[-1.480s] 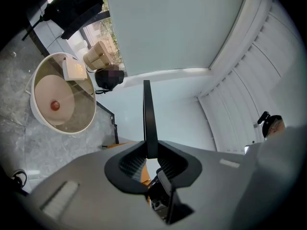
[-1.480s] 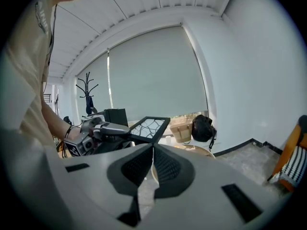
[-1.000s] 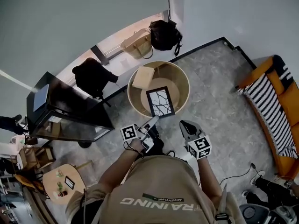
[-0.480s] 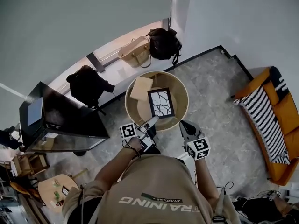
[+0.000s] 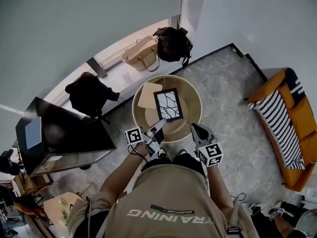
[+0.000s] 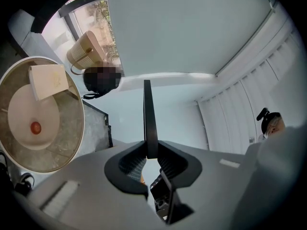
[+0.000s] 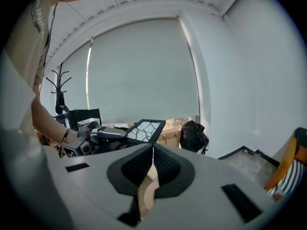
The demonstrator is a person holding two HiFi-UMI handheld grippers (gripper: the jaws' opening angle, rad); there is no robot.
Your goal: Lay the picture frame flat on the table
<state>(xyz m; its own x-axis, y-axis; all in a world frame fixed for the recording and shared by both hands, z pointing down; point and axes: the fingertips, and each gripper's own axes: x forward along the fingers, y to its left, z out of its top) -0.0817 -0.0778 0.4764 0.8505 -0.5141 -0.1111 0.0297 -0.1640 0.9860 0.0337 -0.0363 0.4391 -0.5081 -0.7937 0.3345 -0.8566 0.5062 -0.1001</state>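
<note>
Left gripper is pinched on one thin edge of the black rectangular picture frame with a branch-pattern print, held over the middle of the round tan counter. Right gripper is closed on nothing, by the counter's near rim. That skinny pinch probably lets the frame swivel and slap down.

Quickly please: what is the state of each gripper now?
Left gripper: closed on the picture frame, gripping its edge.
Right gripper: closed, holding nothing.
</note>
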